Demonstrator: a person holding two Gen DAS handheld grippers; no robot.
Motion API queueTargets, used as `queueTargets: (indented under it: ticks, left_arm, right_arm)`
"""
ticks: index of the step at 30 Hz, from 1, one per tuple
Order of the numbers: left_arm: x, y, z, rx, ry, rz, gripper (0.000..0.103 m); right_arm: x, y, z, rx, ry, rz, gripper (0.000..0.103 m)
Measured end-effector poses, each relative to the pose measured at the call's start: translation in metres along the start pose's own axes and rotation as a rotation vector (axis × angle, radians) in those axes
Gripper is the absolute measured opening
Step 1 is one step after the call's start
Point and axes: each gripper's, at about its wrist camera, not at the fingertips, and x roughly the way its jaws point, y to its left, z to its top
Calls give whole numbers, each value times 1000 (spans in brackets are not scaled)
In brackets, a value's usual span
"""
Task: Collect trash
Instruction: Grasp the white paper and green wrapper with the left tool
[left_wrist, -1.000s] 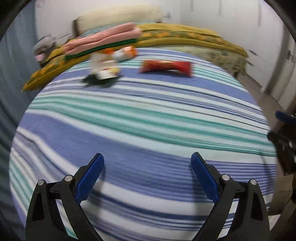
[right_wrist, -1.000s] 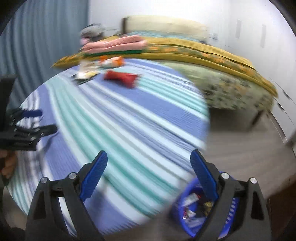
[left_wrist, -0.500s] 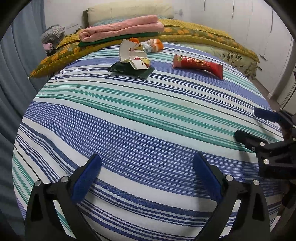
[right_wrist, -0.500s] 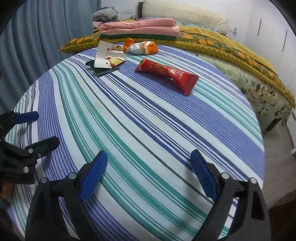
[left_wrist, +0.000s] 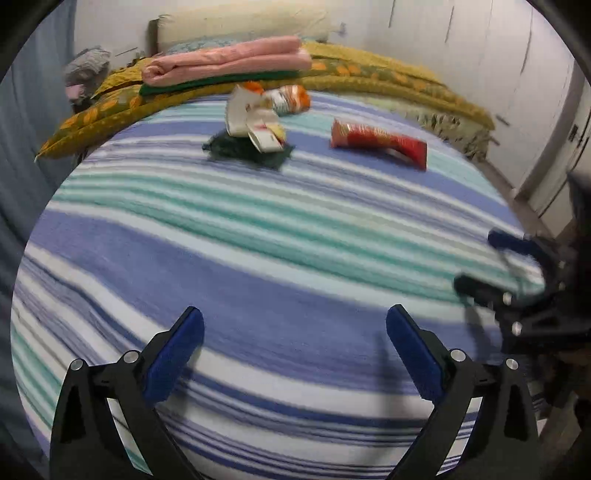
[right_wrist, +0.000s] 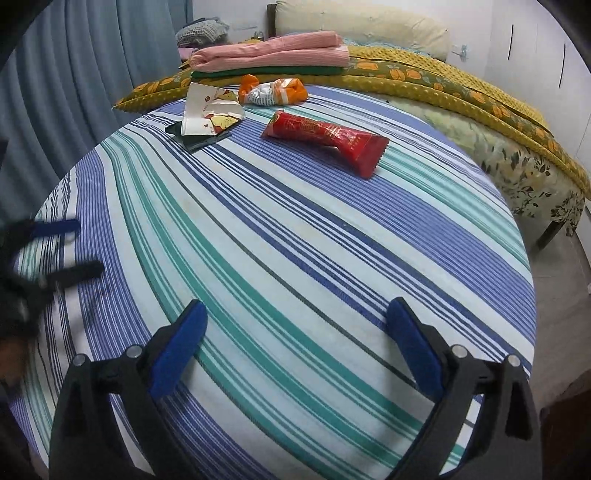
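Both claws tilt downward: the left claw (left_wrist: 295, 349) gapes empty, the right claw (right_wrist: 297, 343) is opening, empty.

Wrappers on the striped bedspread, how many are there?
4: a red wrapper on the right, an orange-and-white one by the folded blankets, a white one lying on a dark one. More may be hidden.

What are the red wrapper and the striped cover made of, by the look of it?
Red wrapper: probably plastic film, glossy; it shows bright highlights, crinkles and a serrated sealed end. Striped cover: woven fabric, likely cotton or a blend, matte; fine thread-like stripes, no shine, soft drape over the edge.
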Motion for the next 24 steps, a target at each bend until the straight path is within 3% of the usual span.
queueTargets:
  ticks: [3, 6, 9, 12, 15, 20, 24]
  left_arm:
    - [0, 27, 36, -13, -42, 9, 98]
    - [11, 53, 83, -46, -85, -50, 98]
    - [38, 59, 123, 10, -77, -42, 90]
    - [70, 56, 148, 57, -33, -11, 74]
    - [86, 54, 161, 56, -21, -52, 58]
    - [89, 43, 163, 86, -33, -77, 5]
    - [60, 39, 157, 61, -81, -85, 3]
  right_arm:
    - [0, 0, 0, 0, 0, 0, 95]
    - [0, 0, 0, 0, 0, 0, 95]
    - [0, 0, 0, 1, 0, 0, 95]
    - [0, 0, 0, 1, 0, 0, 95]
    - [0, 0, 0, 1, 0, 0, 95]
    - [0, 0, 0, 1, 0, 0, 95]
    - [0, 0, 0, 1, 0, 0, 95]
